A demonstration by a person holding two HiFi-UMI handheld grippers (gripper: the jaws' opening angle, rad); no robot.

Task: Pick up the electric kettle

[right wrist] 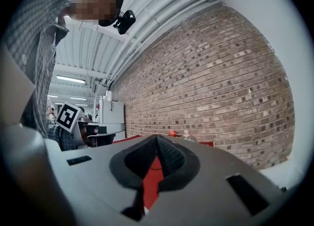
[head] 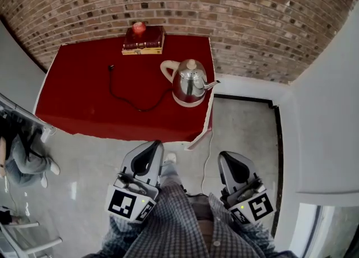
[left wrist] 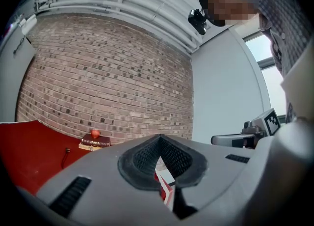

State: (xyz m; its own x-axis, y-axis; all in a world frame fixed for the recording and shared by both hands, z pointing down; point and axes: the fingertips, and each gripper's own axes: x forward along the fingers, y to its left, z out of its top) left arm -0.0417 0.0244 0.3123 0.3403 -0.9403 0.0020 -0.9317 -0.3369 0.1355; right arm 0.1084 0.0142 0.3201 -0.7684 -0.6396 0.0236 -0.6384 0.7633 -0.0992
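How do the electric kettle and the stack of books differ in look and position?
The kettle is rounded, shiny metal with a cream handle; the books form a flat, rectangular, dark red stack. The kettle stands near the table's right edge, the books at its far edge. A black cord leads to the kettle; a red apple sits on the books. Both rest on the red table.

Head view: even, diffuse light, fairly bright; no hard shadows on the red table (head: 84, 105). Small sharp highlights on the electric kettle (head: 189, 83). Pale sheen on the floor (head: 101, 167). Heavy fisheye bending, with the brick wall (head: 224, 15) bowing towards the edges. Both gripper views fade to black corners and the nearest foreground is soft. Strip lights (right wrist: 71, 79) glow in the right gripper view (the window (left wrist: 262, 53) washes out in the left).
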